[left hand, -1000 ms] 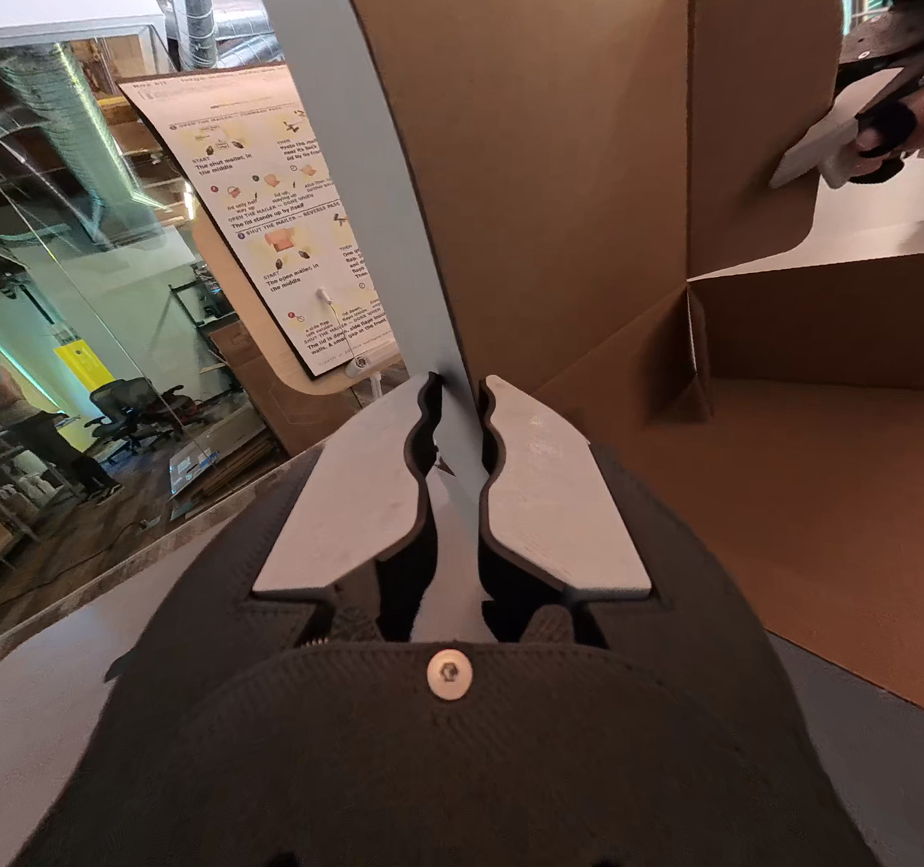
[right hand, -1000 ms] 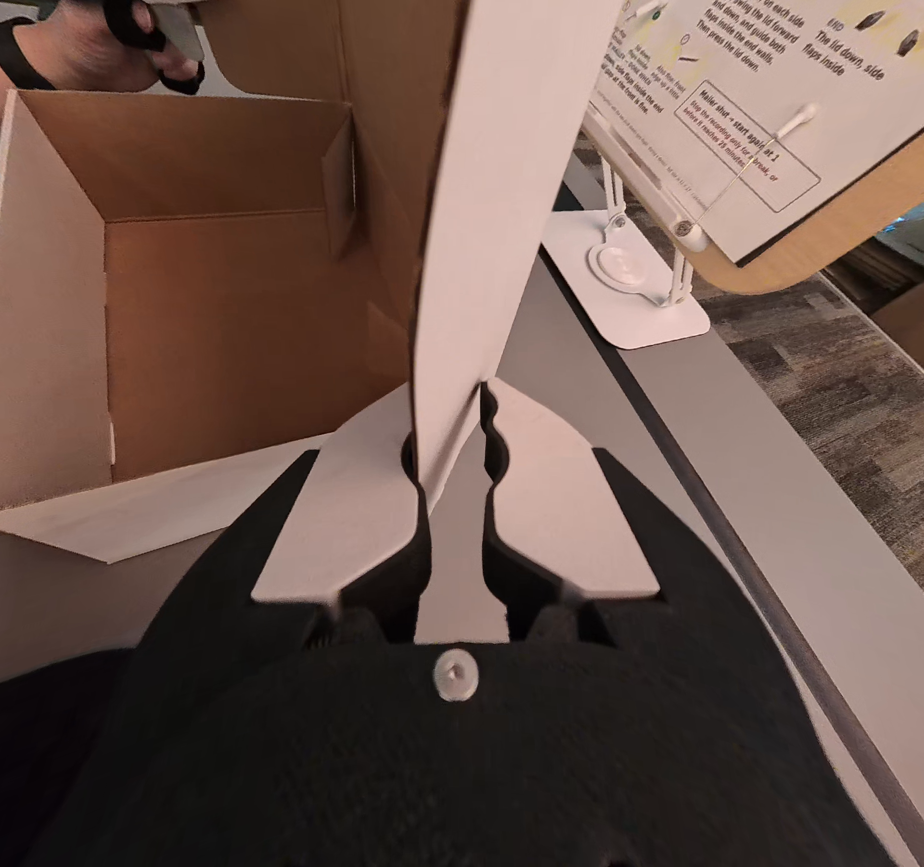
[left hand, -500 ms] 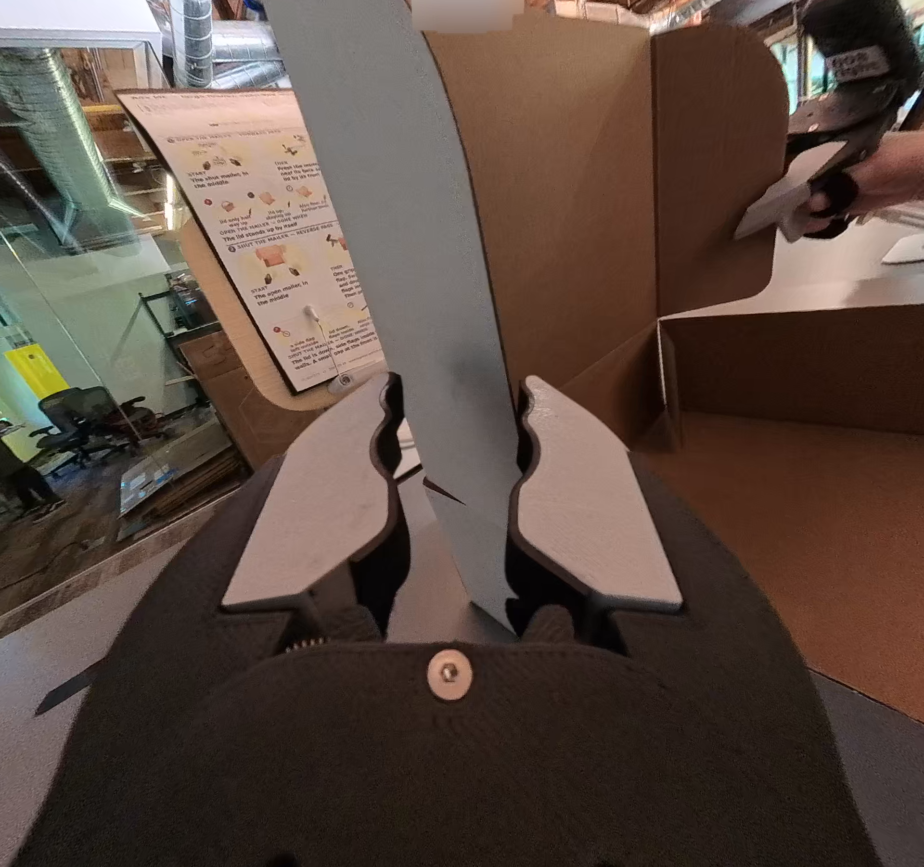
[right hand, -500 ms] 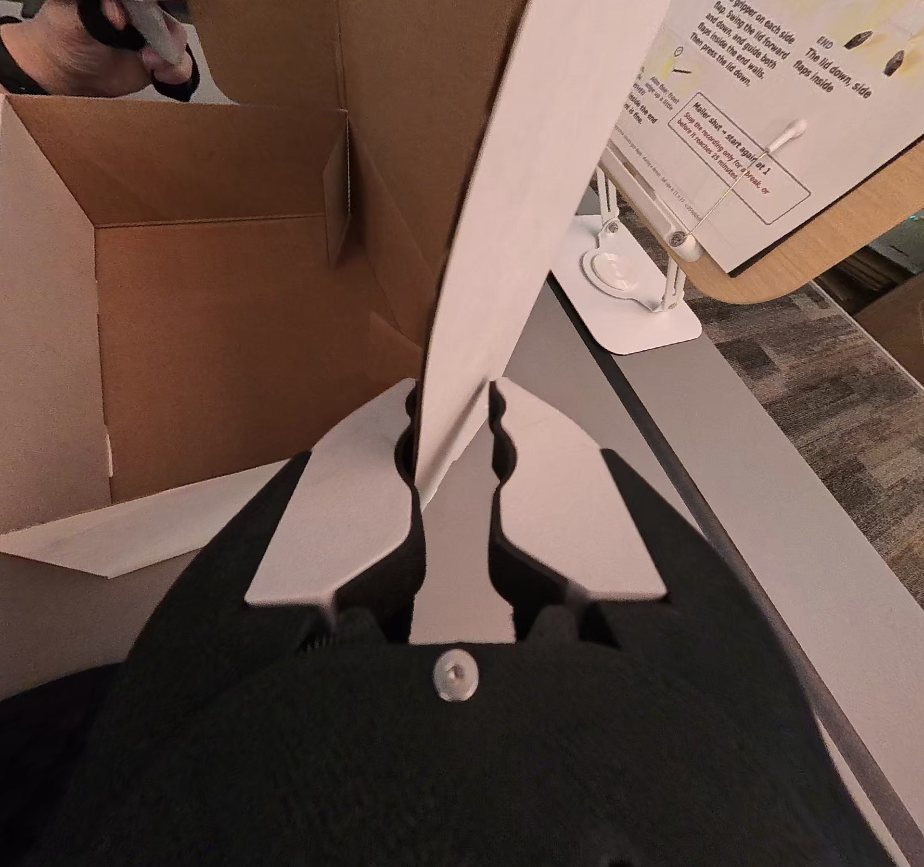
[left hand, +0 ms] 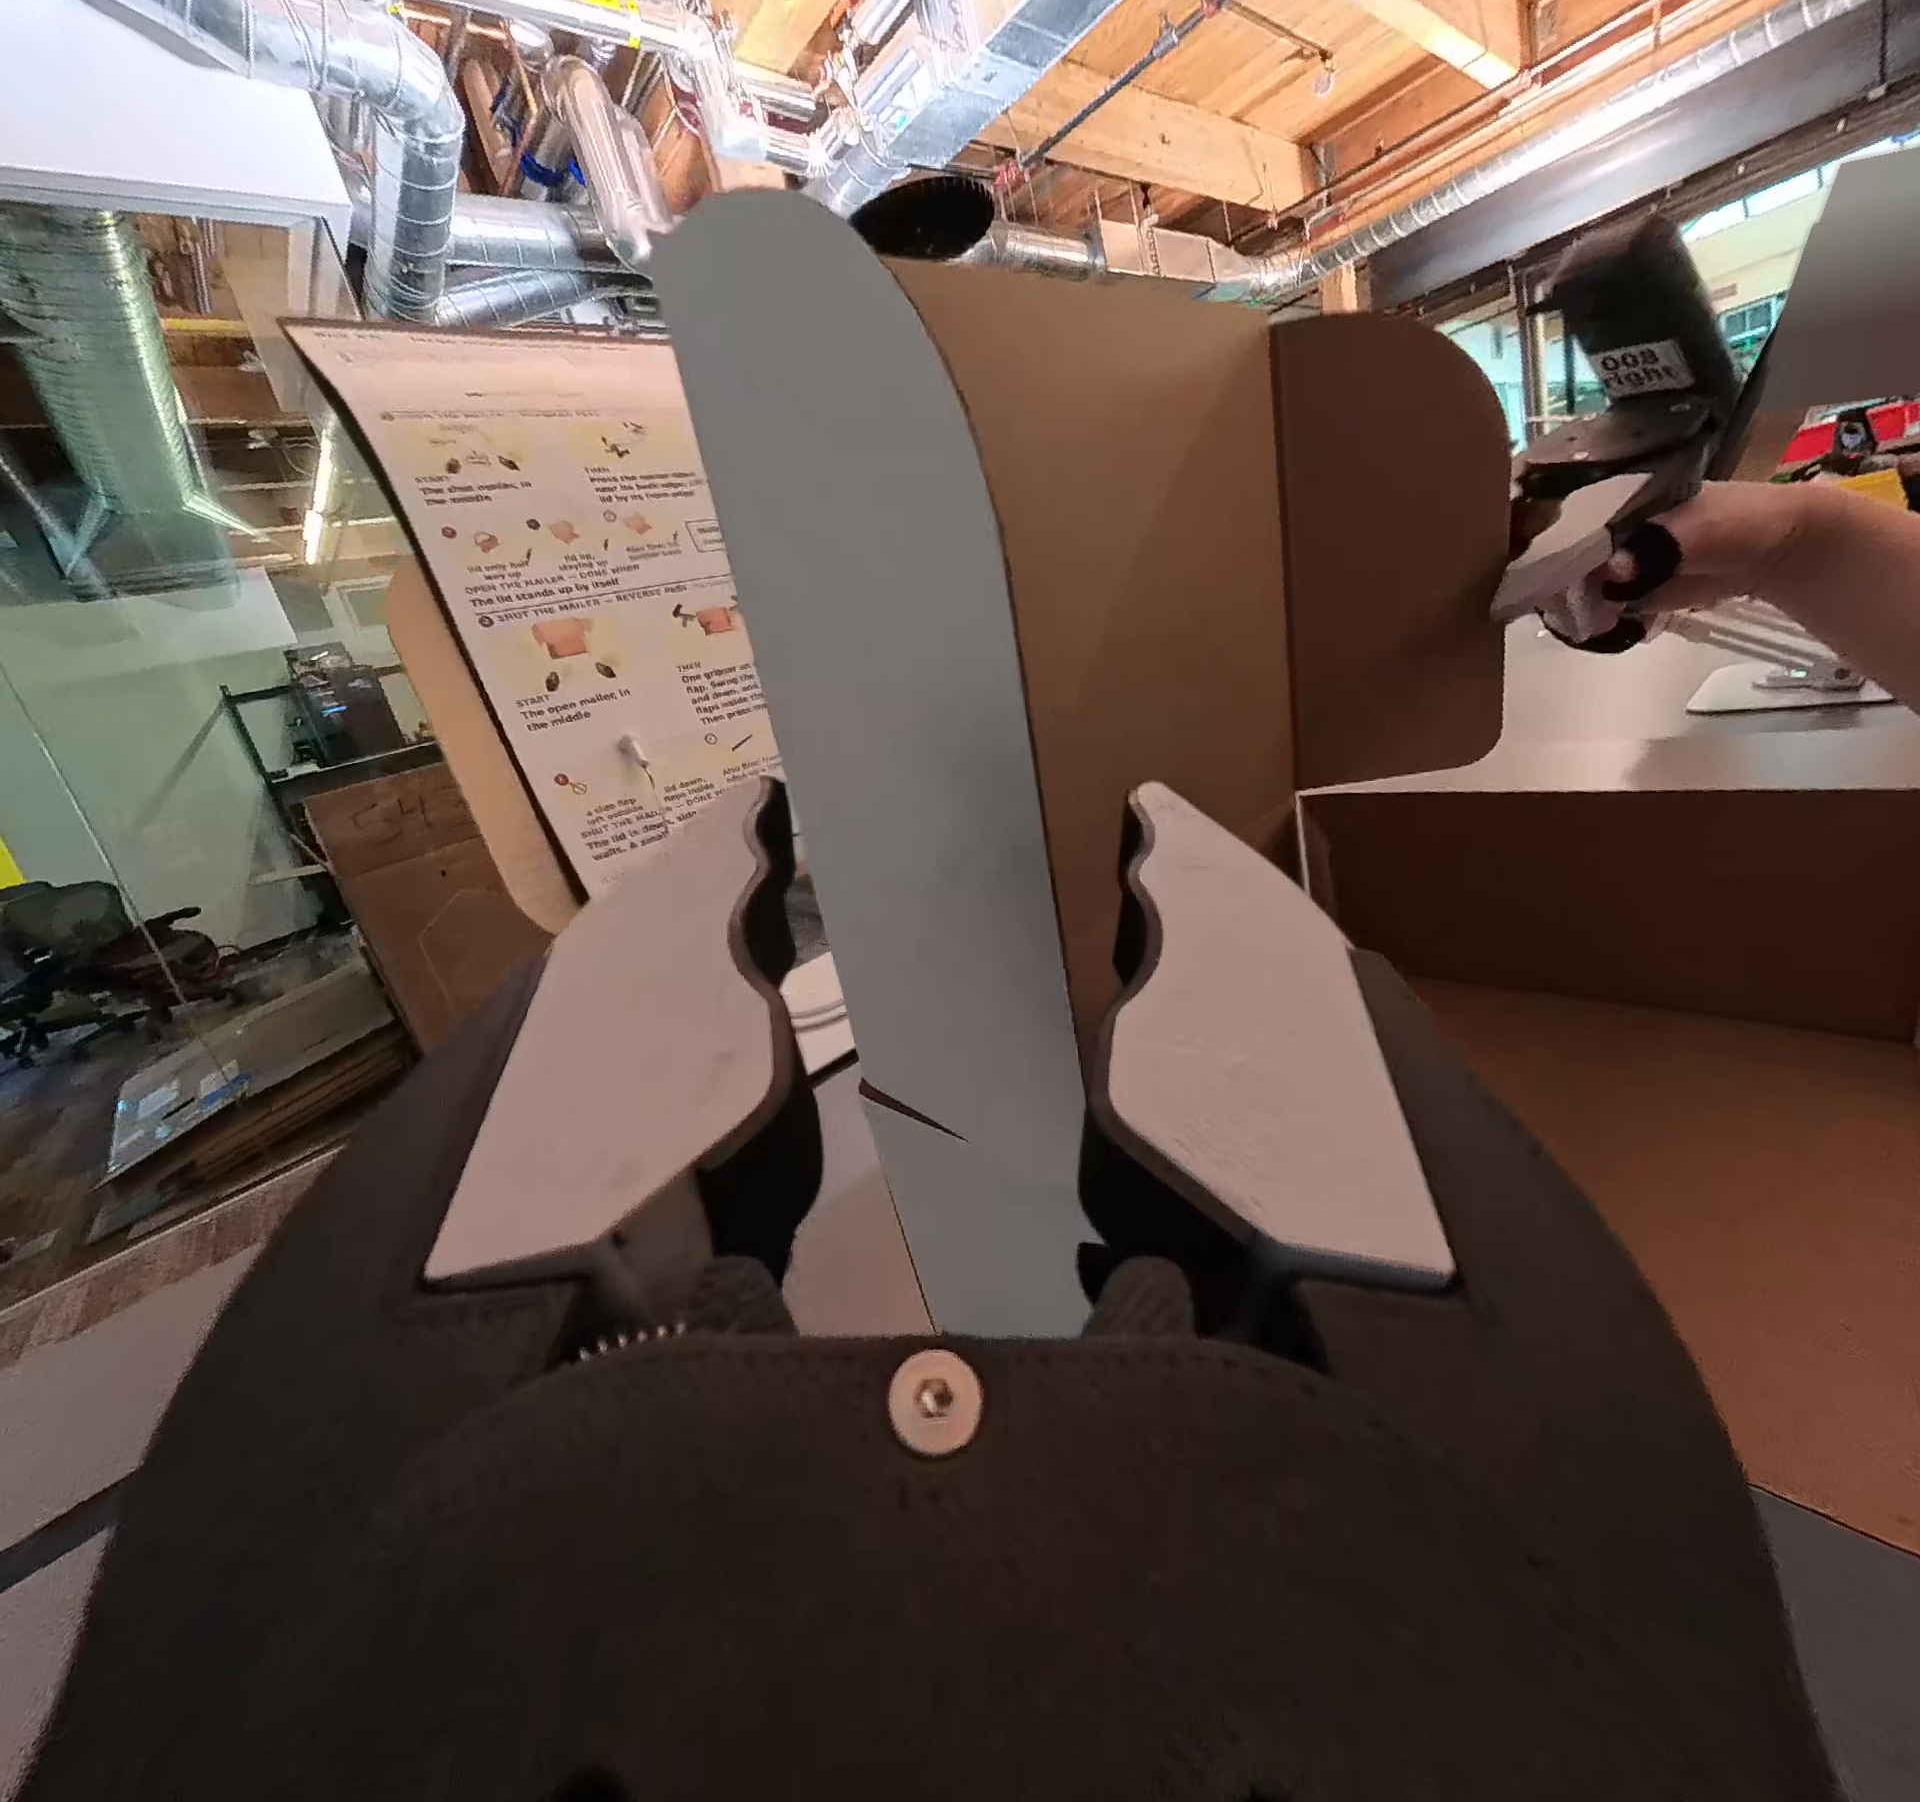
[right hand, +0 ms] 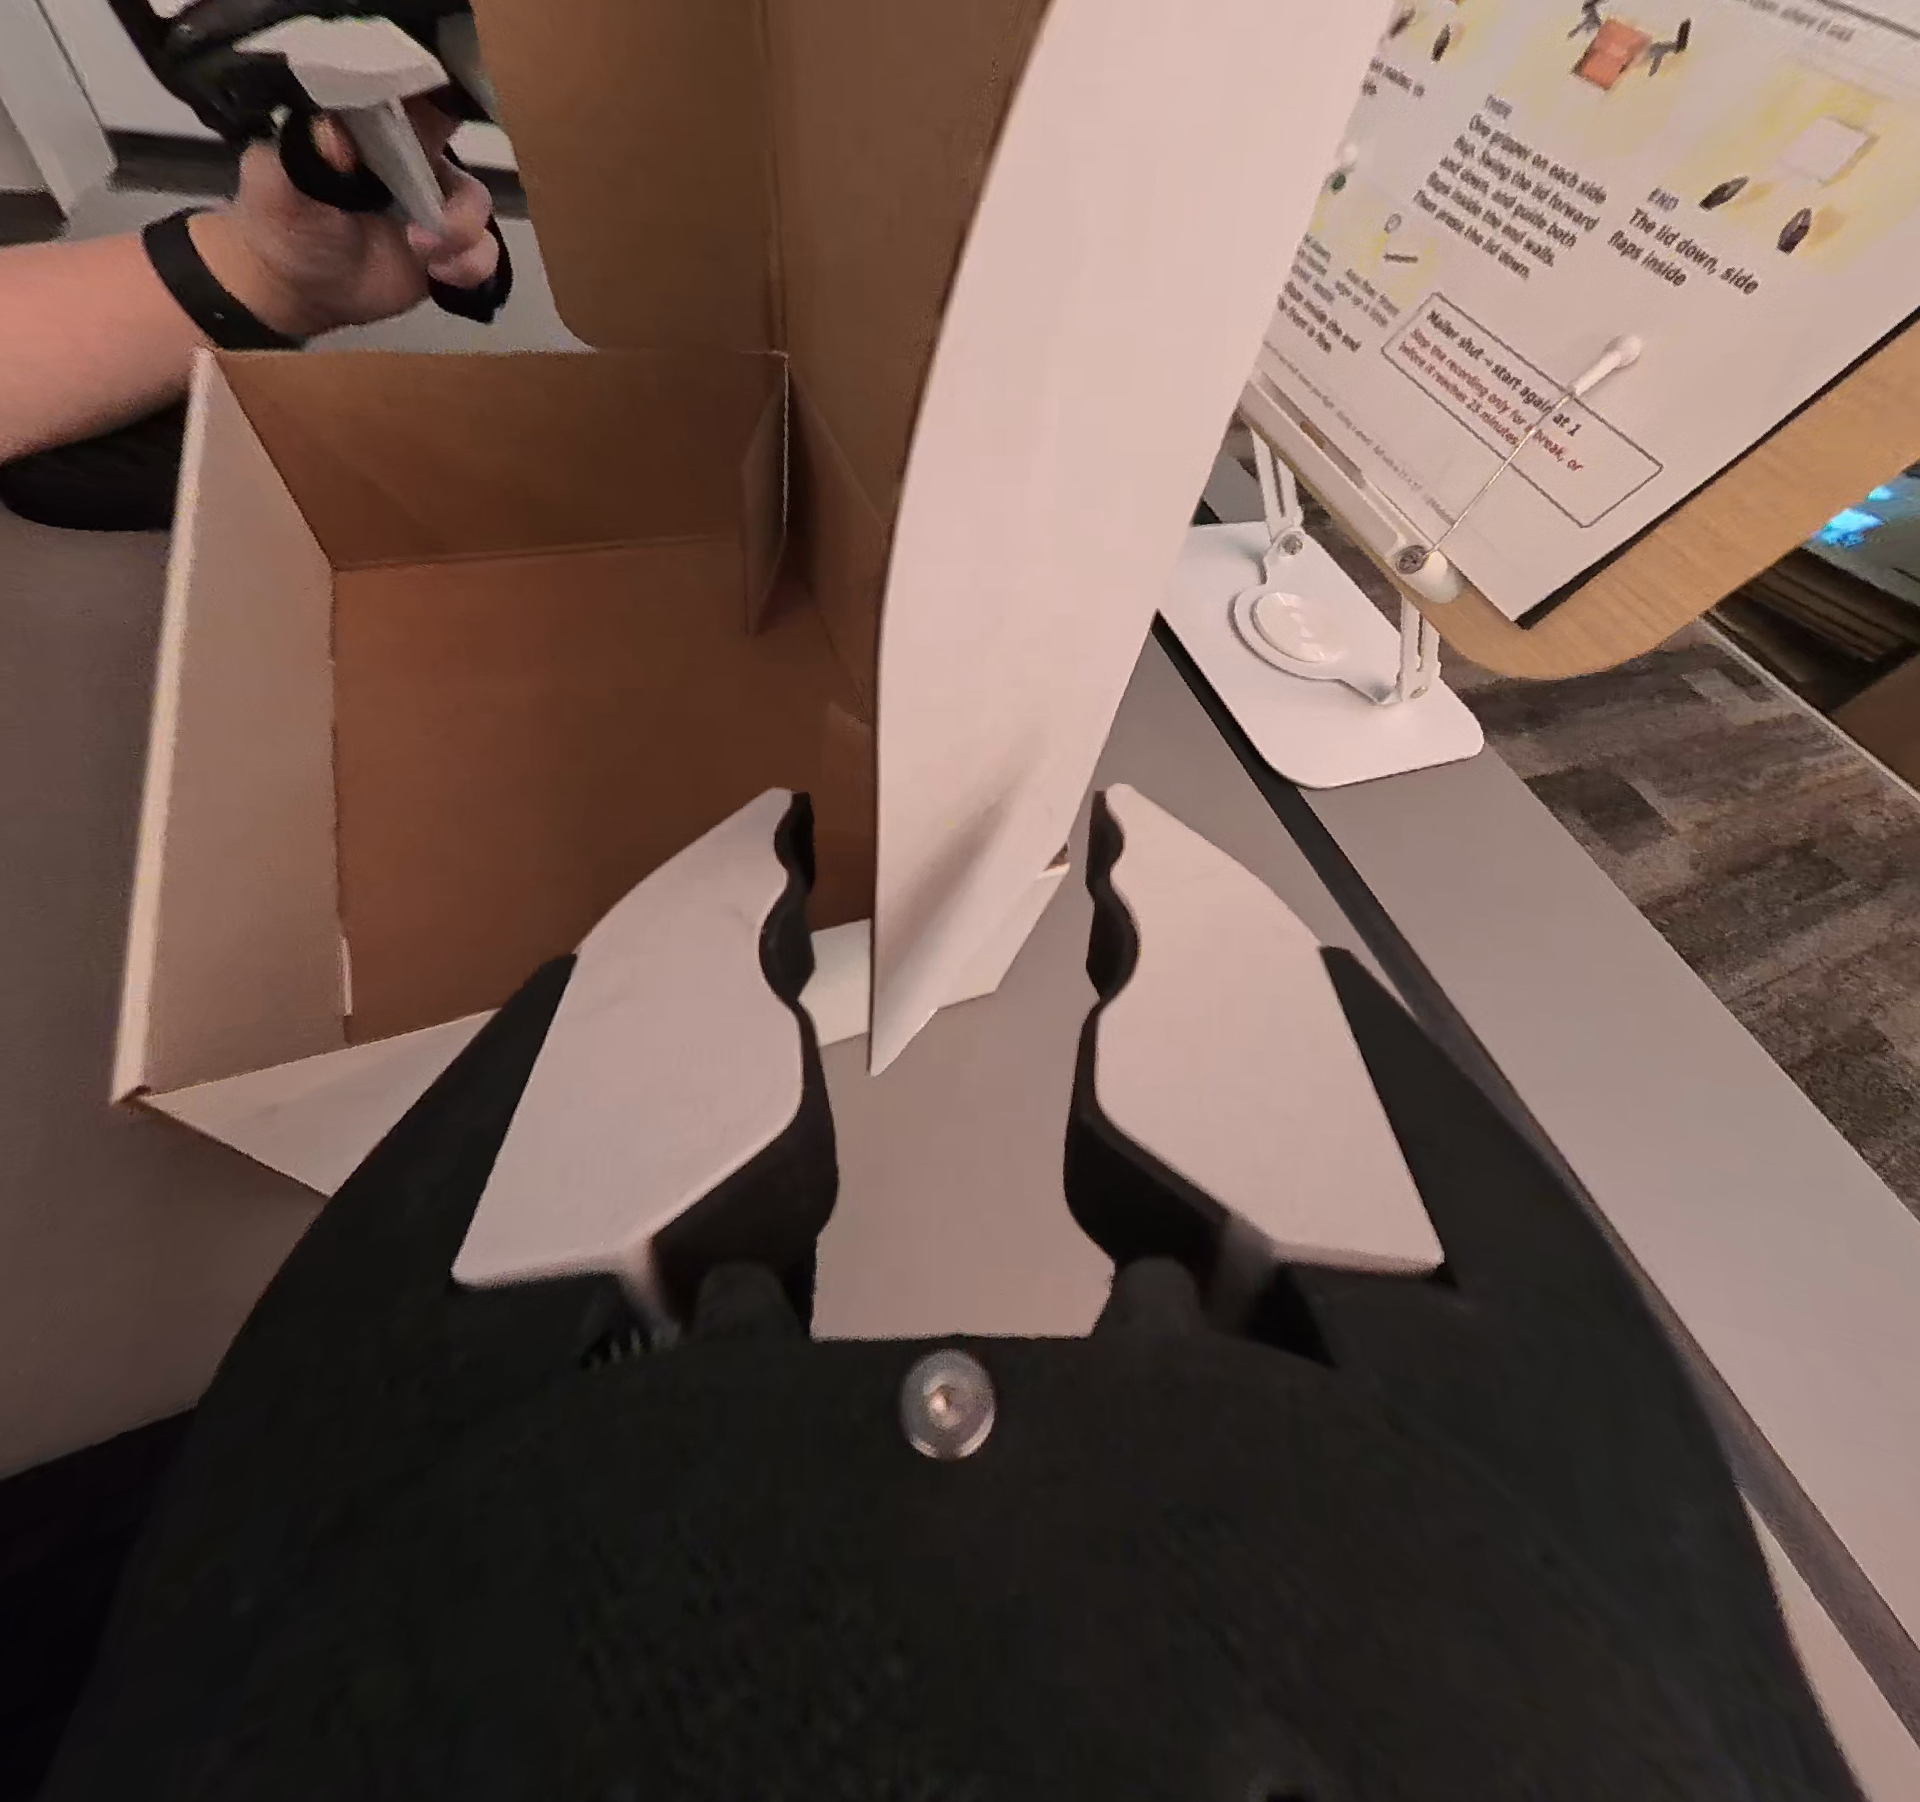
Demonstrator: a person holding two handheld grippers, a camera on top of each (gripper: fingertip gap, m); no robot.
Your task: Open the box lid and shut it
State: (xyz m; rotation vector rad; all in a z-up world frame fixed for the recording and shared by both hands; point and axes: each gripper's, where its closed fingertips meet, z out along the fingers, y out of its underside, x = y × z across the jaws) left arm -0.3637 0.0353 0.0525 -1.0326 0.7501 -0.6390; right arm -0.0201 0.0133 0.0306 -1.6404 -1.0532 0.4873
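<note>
Lid (left hand: 1122, 547) stands upright over the open box (right hand: 260, 713); your left gripper (left hand: 951, 859) and right gripper (right hand: 945, 853) have just released its side flaps, so opening looks finished.

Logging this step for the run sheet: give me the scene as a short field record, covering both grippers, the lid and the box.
left gripper: open, jaws astride the lid's left side flap, not clamping it
right gripper: open, jaws astride the right side flap, not clamping it
lid: raised, standing upright
box: open, brown inside, nothing seen in it
instruction board: on a white stand behind the box
</note>
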